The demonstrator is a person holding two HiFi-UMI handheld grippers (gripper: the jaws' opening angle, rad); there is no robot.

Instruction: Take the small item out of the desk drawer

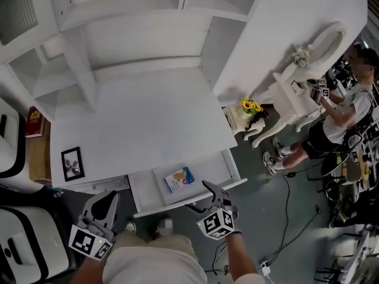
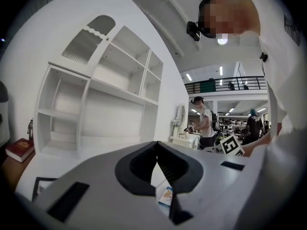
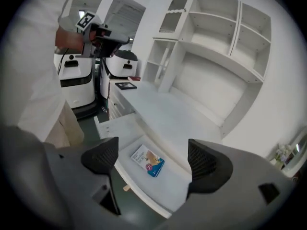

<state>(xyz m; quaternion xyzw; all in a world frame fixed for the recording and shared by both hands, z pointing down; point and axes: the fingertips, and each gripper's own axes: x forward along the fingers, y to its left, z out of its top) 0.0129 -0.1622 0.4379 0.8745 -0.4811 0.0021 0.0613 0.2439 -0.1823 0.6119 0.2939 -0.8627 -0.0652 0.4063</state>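
Note:
The white desk's drawer (image 1: 214, 167) stands pulled out at the front edge. A small blue-and-white packet (image 1: 179, 179) lies flat inside it. My right gripper (image 1: 206, 197) hovers open just in front of the drawer's right part. In the right gripper view the packet (image 3: 147, 160) shows between the spread pads, some way below them, on the drawer floor (image 3: 168, 188). My left gripper (image 1: 109, 200) is held off to the left of the drawer, jaws together with nothing in them. In its own view the left gripper (image 2: 157, 150) points over the desk, and a strip of the packet (image 2: 166, 196) shows under the tips.
A white desk top (image 1: 148, 123) with a shelf hutch (image 1: 118, 16) fills the middle. A black picture frame (image 1: 73, 163) lies on its left end, with a red book (image 1: 34, 122) beyond. A flower pot (image 1: 251, 108), a white dressing table (image 1: 296, 90), another person (image 1: 340, 114) and floor cables (image 1: 287, 200) are at the right.

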